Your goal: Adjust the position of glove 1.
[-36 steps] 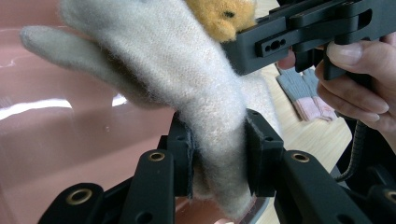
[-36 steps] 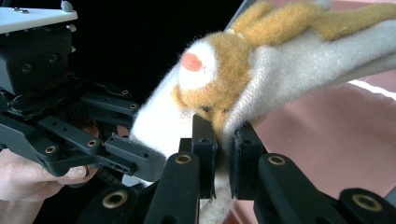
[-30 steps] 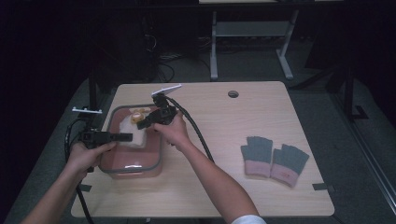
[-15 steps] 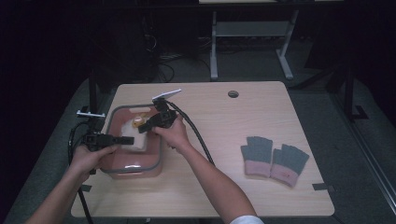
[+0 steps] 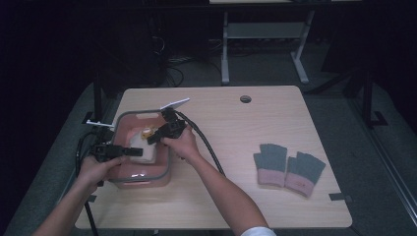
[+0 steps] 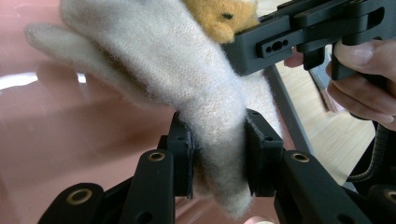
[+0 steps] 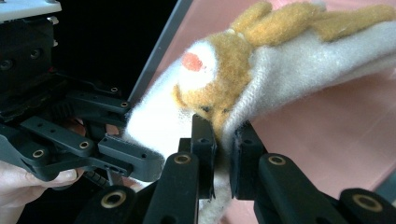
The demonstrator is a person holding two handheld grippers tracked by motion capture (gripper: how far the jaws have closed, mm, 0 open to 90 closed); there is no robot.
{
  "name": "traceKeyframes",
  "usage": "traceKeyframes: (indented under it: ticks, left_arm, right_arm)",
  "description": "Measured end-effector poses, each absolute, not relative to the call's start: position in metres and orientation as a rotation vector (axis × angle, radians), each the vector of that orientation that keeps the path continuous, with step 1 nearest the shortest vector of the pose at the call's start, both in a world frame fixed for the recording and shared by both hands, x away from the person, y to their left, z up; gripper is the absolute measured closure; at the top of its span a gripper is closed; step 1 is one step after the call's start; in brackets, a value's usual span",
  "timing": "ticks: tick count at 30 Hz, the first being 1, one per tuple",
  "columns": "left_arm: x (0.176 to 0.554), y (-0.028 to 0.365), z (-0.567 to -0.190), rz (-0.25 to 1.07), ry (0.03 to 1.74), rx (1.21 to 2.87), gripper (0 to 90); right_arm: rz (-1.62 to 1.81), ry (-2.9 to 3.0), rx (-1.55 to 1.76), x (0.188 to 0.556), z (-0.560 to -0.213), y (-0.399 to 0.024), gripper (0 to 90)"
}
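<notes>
Fingers [image 6: 183,154] clamp white mitten [image 5: 142,150], lying crosswise

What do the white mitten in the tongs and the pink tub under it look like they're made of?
White mitten: looks like fuzzy knitted wool or fleece; loose fibres stand up along its edges, and the orange animal patch looks felted. Matte, soft finish.
Pink tub: probably hard plastic; smooth and glossy, with light streaks reflecting off its wall. Its grey rim looks matte, the material unclear.
</notes>
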State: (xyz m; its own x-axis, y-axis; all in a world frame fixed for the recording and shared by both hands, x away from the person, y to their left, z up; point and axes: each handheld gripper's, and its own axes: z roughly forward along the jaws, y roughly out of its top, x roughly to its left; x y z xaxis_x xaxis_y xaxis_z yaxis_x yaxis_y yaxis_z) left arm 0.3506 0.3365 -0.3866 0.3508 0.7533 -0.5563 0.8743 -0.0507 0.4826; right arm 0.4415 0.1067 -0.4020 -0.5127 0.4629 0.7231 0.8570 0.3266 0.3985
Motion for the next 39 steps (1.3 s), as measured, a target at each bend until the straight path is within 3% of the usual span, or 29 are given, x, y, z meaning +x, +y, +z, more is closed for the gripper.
traceKeyframes:
  ticks: [10,22,39]
  left_arm:
    - [0.35,0.337,-0.396,-0.198,1.461,1.841,67.2]
    - [0.35,0.335,-0.403,-0.194,1.51,1.853,67.2]
    - [0.351,0.33,-0.404,-0.16,1.577,1.886,67.2]
  right_arm:
    - [-1.014,-2.183,-1.182,0.439,-0.404,0.113,80.4]
    - [-0.968,-2.294,-1.185,0.435,-0.398,0.114,71.5]
    - [-0.955,-2.314,-1.184,0.429,-0.393,0.105,69.3]
